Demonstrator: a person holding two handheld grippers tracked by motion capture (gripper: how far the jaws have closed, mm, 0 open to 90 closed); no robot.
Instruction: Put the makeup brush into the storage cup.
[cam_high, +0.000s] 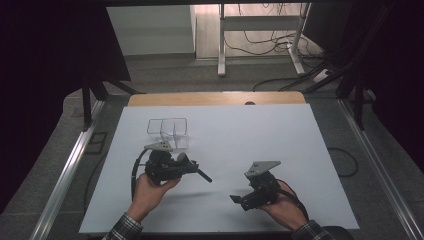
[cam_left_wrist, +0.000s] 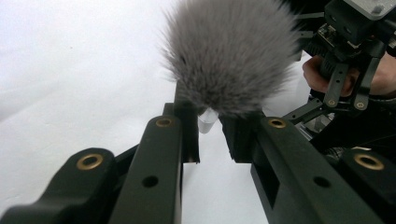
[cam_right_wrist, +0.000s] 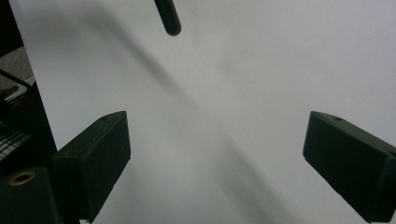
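Note:
A brush with a fluffy grey head (cam_left_wrist: 229, 51) and a pale neck (cam_left_wrist: 208, 122) sits between the jaws of my left gripper (cam_left_wrist: 210, 137), which is shut on it. In the high view that left gripper (cam_high: 192, 165) is held left of centre over the white sheet (cam_high: 250, 135), and the brush's black handle (cam_high: 203, 176) sticks out to the right. The handle's tip (cam_right_wrist: 169, 21) also appears at the top of the right gripper view. My right gripper (cam_high: 235, 198) (cam_right_wrist: 215, 154) hovers near the front edge, open and holding nothing.
A clear plastic organiser with compartments (cam_high: 168, 133) stands on the sheet just behind the left gripper. A wooden table edge (cam_high: 215, 98) runs along the back. Metal rails flank both sides. The other hand and its gripper (cam_left_wrist: 348, 70) show in the left gripper view.

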